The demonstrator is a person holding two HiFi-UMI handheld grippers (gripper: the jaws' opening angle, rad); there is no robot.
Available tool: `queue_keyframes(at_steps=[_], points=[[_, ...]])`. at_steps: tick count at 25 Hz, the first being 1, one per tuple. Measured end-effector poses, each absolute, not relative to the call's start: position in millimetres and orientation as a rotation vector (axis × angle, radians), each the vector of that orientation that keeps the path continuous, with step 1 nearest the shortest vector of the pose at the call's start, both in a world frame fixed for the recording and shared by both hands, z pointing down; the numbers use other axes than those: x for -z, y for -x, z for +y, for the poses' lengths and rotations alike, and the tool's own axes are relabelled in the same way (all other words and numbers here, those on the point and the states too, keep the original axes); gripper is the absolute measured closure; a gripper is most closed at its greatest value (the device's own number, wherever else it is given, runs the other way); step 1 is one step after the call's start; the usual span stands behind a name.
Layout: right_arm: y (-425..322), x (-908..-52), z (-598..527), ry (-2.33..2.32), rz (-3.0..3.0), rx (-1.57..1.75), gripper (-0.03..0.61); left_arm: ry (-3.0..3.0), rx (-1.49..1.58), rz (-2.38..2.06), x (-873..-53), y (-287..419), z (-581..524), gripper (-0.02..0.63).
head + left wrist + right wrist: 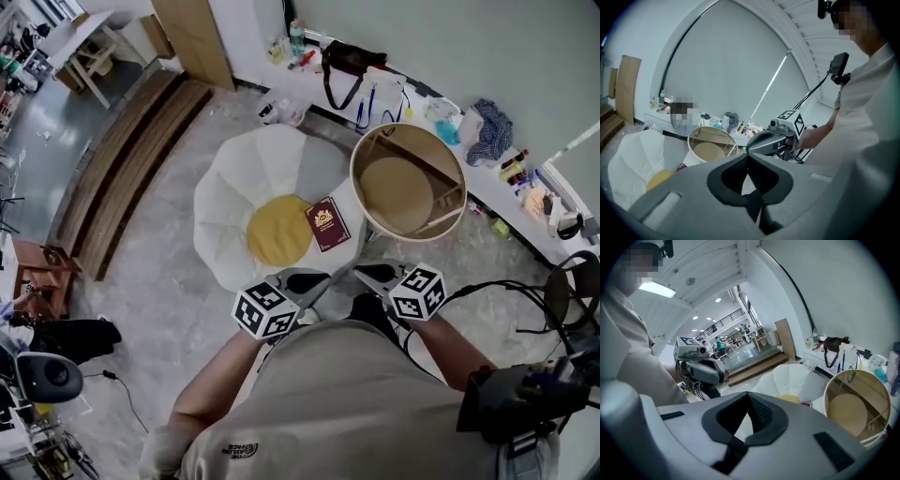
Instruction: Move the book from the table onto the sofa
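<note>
A dark red book (327,223) lies on the white petal-shaped sofa (246,178), beside its yellow cushion (277,230). The round wooden table (365,148) stands just right of the sofa, with nothing on its top. My left gripper (313,280) and right gripper (367,274) hover close to my chest, short of the sofa's near edge; both are shut and hold nothing. In the left gripper view the shut jaws (748,157) point toward the table (711,143), and a sliver of the book (682,166) shows. The right gripper view shows shut jaws (749,395), the book (806,403) and the sofa (785,376).
A ledge (394,89) along the wall carries a black bag (345,64), bottles and a blue cloth (489,129). Wooden steps (131,159) run at the left. Cables (525,295) and equipment lie on the floor at the right, and a stool (42,272) stands at the far left.
</note>
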State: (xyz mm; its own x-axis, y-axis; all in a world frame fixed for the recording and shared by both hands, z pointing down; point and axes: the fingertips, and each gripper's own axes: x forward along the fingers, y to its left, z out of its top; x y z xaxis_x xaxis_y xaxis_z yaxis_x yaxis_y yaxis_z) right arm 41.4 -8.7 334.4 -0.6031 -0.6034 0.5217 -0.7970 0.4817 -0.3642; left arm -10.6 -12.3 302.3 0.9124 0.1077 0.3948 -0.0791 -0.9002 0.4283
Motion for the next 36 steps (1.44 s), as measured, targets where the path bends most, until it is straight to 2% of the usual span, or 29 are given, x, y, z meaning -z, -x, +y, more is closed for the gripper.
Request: queue_keyframes(at_steps=[13, 36], points=[[-0.2, -308.8, 7.4, -1.087, -2.455, -0.700, 0.566, -2.664, -0.532, -0.065, -290.5, 45.6, -3.5, 0.606], [45.6, -315.4, 2.5, -1.018, -2.467, -0.664, 0.566, -2.669, -0.528, -0.129, -301.6, 87.0, -7.9, 0.606]])
